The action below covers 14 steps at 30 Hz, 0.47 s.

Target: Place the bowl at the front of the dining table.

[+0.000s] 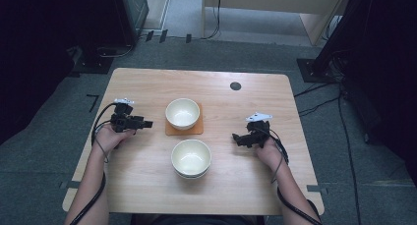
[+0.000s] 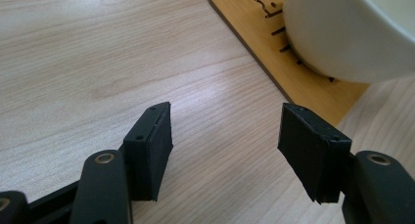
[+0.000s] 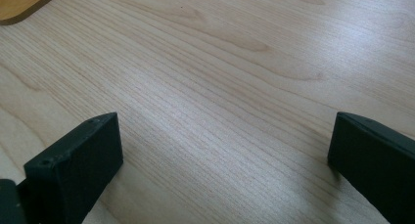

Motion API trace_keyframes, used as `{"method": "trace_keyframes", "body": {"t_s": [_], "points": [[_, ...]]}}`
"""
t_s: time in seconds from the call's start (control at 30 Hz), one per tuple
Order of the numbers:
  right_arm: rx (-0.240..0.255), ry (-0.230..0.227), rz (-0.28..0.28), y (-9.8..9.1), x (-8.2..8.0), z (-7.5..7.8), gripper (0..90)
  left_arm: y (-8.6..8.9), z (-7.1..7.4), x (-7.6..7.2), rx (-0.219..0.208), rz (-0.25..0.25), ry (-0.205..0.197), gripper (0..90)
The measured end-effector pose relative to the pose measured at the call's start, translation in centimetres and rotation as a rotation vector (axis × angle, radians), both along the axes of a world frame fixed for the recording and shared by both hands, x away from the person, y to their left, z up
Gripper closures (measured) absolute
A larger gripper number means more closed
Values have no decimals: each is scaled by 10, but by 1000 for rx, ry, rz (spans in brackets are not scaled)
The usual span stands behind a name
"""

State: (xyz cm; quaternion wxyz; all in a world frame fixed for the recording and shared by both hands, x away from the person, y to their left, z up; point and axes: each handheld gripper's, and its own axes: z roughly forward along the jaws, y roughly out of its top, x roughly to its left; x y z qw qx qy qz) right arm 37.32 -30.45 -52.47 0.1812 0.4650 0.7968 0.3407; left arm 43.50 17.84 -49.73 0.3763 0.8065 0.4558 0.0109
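Note:
A cream bowl (image 1: 182,113) stands on an orange-brown coaster (image 1: 169,131) at the table's middle. Nearer the person are stacked cream bowls (image 1: 191,157). My left gripper (image 1: 149,123) hovers just left of the coaster, jaws pointing right at it, open with nothing between them. In the left gripper view the pads (image 2: 151,145) frame bare wood, with the coaster (image 2: 274,57) and the bowl (image 2: 352,28) ahead at upper right. My right gripper (image 1: 235,138) rests right of the stacked bowls, open. Its pads (image 3: 83,160) stand wide over bare wood, a coaster corner (image 3: 22,4) at top left.
The wooden table (image 1: 147,185) has a dark round hole (image 1: 235,86) near its far edge. Cables trail from both grippers along the person's forearms. Dark equipment and floor cables surround the table.

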Motion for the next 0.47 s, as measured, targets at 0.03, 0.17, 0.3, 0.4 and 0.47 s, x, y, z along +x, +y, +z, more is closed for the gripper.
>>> {"method": "trace_keyframes", "body": {"t_s": [0.03, 0.17, 0.3, 0.4, 0.47], "points": [[0, 0, 0, 0, 0, 0, 0, 0, -1, 0, 1, 0, -1, 369], [0, 0, 0, 0, 0, 0, 0, 4, -4, 0, 7, 1, -22, 366], [0, 0, 0, 0, 0, 0, 0, 9, -6, 0, 1, 5, -49, 362], [0, 0, 0, 0, 0, 0, 0, 9, -7, 0, -4, 11, -55, 357], [0, 0, 0, 0, 0, 0, 0, 9, -7, 0, -4, 12, -53, 345]]}}
